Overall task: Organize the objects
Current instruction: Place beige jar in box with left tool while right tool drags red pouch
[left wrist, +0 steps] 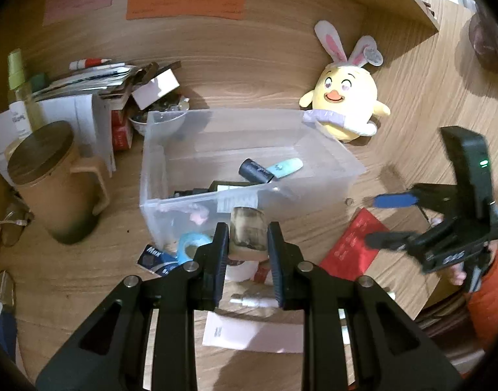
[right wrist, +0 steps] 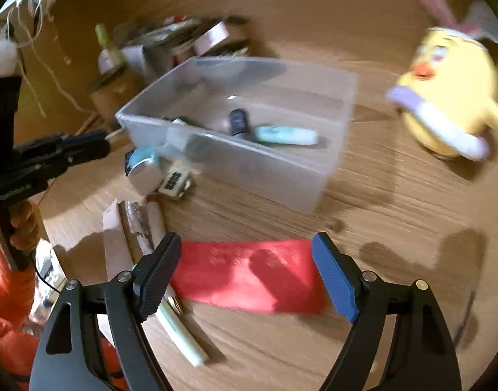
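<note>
Nearest in the left wrist view, the left gripper [left wrist: 248, 241] has its jaws closed on a small squat jar [left wrist: 248, 232] with a dark, mottled side, held above the tabletop [left wrist: 249, 65] just short of the near wall of the clear plastic bin [left wrist: 330, 153]. Below it, loose things lie on the wood: a white spray bottle [left wrist: 254, 300], a pale pink card [left wrist: 252, 334], a roll of light blue tape [left wrist: 193, 244] and a dark blue packet [left wrist: 154, 258].

In the right wrist view the right gripper [right wrist: 245, 272] hovers with its jaws spread wide and nothing between them, over a red envelope [right wrist: 249, 277]; a pale green pen [right wrist: 180, 332] lies beside its left finger.

Farther on, the bin already holds a dark cylindrical container [left wrist: 254, 171], a mint-green tube [left wrist: 286, 166] and a dark flat item I cannot identify. Beyond it sit a yellow chick plush with bunny ears [left wrist: 345, 97], a lidded tan mug [left wrist: 55, 179] and a pile of papers and boxes [left wrist: 86, 84].

I judge the sorting partly done: a few items are binned, the jar looks next to go in, and the envelope, pen, tape, card and spray bottle remain outside.
</note>
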